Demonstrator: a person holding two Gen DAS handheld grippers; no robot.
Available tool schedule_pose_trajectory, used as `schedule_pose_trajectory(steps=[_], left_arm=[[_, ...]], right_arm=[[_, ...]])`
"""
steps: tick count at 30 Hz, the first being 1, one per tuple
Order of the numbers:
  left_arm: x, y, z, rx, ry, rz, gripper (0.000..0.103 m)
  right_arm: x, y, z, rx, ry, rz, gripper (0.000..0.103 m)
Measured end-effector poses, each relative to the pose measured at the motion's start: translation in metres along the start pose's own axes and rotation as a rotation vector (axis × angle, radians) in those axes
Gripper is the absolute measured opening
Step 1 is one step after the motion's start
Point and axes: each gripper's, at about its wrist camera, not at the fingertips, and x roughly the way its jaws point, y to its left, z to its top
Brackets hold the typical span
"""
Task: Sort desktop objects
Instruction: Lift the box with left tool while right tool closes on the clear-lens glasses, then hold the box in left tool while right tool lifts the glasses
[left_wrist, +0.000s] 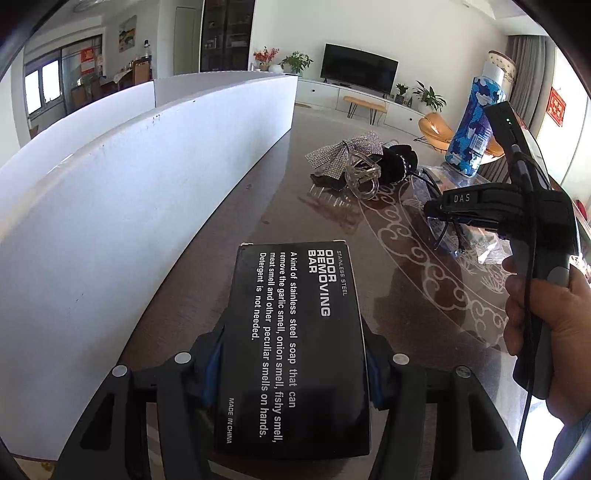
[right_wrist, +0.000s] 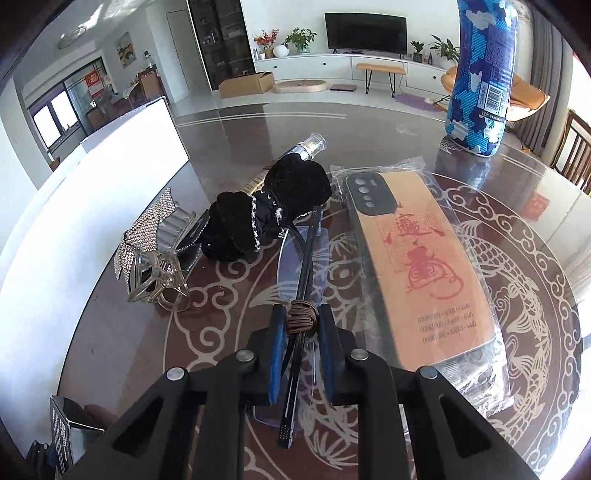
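Note:
My left gripper (left_wrist: 293, 354) is shut on a black box (left_wrist: 295, 332) printed "Odor Removing Bar" and holds it over the table next to the white board. The box also shows in the right wrist view (right_wrist: 70, 428) at the lower left. My right gripper (right_wrist: 297, 325) is shut on folded rimless glasses (right_wrist: 303, 266) with black temples bound by a brown cord; it also shows in the left wrist view (left_wrist: 434, 208). A rhinestone bow clip (right_wrist: 147, 232), a clear claw clip (right_wrist: 159, 284) and a black velvet scrunchie (right_wrist: 266, 210) lie just beyond the glasses.
A wrapped phone case (right_wrist: 421, 269) lies right of the glasses. A blue camouflage bottle (right_wrist: 480, 74) stands at the far right. A small clear bottle (right_wrist: 306, 147) lies behind the scrunchie. A white board (left_wrist: 110, 206) walls the table's left side. The glass table top (right_wrist: 517, 229) has a fish pattern.

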Motion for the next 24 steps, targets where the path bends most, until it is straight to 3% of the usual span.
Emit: schedule_pose_trajectory(steps=[4,11,19,21,22,23,24], left_arm=[[0.000,-0.008,-0.001,0.047,0.007,-0.028,0.058],[-0.007,-0.027,-0.011,0.124,0.020,-0.059,0.058],[-0.027,-0.070,-0.045,0.277,0.006,-0.073,0.059],[-0.027,-0.072,-0.047,0.275,-0.001,-0.070,0.063],[-0.026,-0.072,-0.046,0.271,0.001,-0.068,0.067],[-0.025,-0.070,-0.046,0.267,0.008,-0.060,0.082],[-0.023,-0.069,-0.046,0.257,0.015,-0.051,0.091]], right_arm=[[-0.011,-0.010,-0.021,-0.083,-0.002,0.046,0.014],[-0.063,-0.022,-0.097,-0.281,-0.011,0.089,0.014],[-0.119,-0.072,-0.169,-0.289,-0.061,0.024,0.016],[-0.123,-0.080,-0.172,-0.266,-0.062,0.007,0.028],[-0.123,-0.083,-0.171,-0.251,-0.059,0.013,0.042],[-0.122,-0.086,-0.171,-0.233,-0.053,0.017,0.062],[-0.121,-0.088,-0.170,-0.216,-0.044,0.022,0.071]])
